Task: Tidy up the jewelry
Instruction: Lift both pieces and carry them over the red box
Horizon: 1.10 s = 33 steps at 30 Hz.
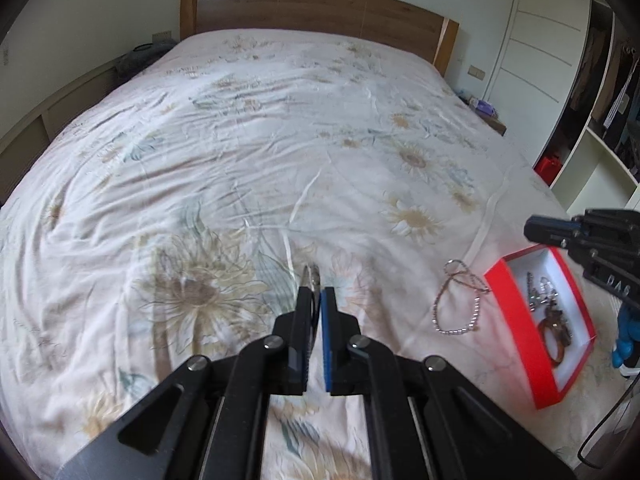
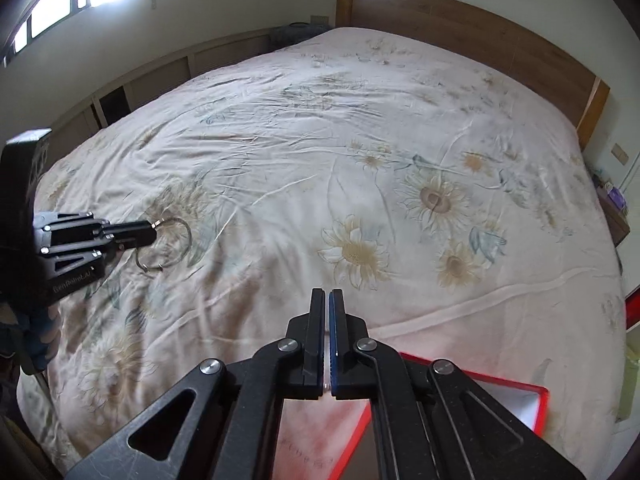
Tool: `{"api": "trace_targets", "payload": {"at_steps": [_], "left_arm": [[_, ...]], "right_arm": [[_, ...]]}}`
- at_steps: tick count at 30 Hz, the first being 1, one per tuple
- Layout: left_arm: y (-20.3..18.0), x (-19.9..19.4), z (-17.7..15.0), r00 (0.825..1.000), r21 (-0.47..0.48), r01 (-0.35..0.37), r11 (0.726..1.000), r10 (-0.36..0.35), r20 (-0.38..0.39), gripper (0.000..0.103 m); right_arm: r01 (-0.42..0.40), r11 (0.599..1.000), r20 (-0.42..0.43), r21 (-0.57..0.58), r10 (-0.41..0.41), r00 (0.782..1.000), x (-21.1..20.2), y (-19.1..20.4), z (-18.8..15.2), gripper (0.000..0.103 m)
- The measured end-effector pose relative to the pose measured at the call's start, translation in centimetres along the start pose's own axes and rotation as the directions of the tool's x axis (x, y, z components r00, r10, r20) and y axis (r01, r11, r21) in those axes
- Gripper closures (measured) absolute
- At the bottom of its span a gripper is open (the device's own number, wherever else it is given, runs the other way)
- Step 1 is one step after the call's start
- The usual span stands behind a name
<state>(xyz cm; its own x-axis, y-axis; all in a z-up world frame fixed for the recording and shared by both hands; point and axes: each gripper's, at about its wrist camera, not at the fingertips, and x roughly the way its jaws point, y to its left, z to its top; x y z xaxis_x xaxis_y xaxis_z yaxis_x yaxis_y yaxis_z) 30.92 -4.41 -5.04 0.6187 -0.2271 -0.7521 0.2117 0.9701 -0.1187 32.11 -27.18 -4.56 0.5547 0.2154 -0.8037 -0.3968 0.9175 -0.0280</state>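
Silver bangle (image 2: 170, 242) hangs clamped in the left gripper (image 1: 316, 294), its hoop standing edge-on along the fingers; right gripper (image 2: 329, 298) is clenched, apparently on nothing.

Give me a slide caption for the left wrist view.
Left tongs shut on a silver metal ring above the floral bedspread, red jewelry box at right.

Left gripper (image 1: 318, 294): matte black angular linkage arms, round silver pivot screws, triangular cut-outs lower frame; one finger pad black, other blue. Right gripper (image 2: 329, 298): same black build, silver screws, blue pad on one finger. Raised lettering on side of each body, seen at frame edges in opposite view, partly legible. Thin black cable loops at lower right of left wrist view.
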Motion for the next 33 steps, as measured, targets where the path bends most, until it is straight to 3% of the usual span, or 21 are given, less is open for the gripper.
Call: {"api": "trace_targets", "payload": {"at_steps": [2, 6, 7, 12, 17, 19, 21, 26, 33], "left_arm": [[0.0, -0.9, -0.1, 1.0, -0.008, 0.003, 1.0, -0.003, 0.01, 0.099], [0.2, -1.4, -0.5, 1.0, -0.015, 0.015, 1.0, -0.015, 0.014, 0.099], [0.3, -1.3, -0.7, 1.0, -0.012, 0.017, 1.0, -0.017, 0.014, 0.099], [1.1, -0.6, -1.2, 0.999, -0.022, 0.031, 0.999, -0.031, 0.008, 0.099], [2.3, 0.2, -1.6, 0.999, -0.035, 0.037, 0.999, -0.037, 0.0, 0.099], [2.5, 0.3, -1.7, 0.999, -0.037, 0.038, 0.999, -0.038, -0.001, 0.099], [2.7, 0.3, -1.8, 0.999, -0.042, 0.041, 0.998, -0.041, -0.002, 0.099], [2.4, -0.6, -1.7, 0.999, -0.04, 0.04, 0.998, -0.04, 0.008, 0.099], [1.1, -3.5, -0.9, 0.998, -0.026, 0.044, 0.999, -0.043, 0.042, 0.099]], "right_arm": [[-0.017, 1.0, -0.034, 0.022, 0.018, 0.999, 0.5, 0.0, -0.7, 0.099], [-0.064, 0.993, -0.096, 0.104, 0.074, 0.993, 3.2, 0.4, -2.8, 0.075], [-0.086, 0.988, -0.108, 0.132, 0.1, 0.989, 4.1, 0.5, -3.4, 0.073], [-0.105, 0.975, -0.194, 0.195, 0.143, 0.97, 9.4, 2.2, -5.1, 0.072], [-0.062, 0.968, -0.24, 0.242, 0.122, 0.963, 13.5, 2.7, -5.7, 0.071], [-0.075, 0.96, -0.215, 0.271, 0.137, 0.967, 13.8, 2.8, -5.7, 0.074], [-0.126, 0.943, -0.185, 0.307, 0.189, 0.964, 13.8, 2.9, -5.7, 0.1], [-0.281, 0.877, -0.054, 0.389, 0.326, 0.944, 11.4, 3.8, -5.9, 0.1], [-0.42, 0.802, 0.163, 0.425, 0.389, 0.907, 4.1, 4.0, -4.9, 0.1]]}}
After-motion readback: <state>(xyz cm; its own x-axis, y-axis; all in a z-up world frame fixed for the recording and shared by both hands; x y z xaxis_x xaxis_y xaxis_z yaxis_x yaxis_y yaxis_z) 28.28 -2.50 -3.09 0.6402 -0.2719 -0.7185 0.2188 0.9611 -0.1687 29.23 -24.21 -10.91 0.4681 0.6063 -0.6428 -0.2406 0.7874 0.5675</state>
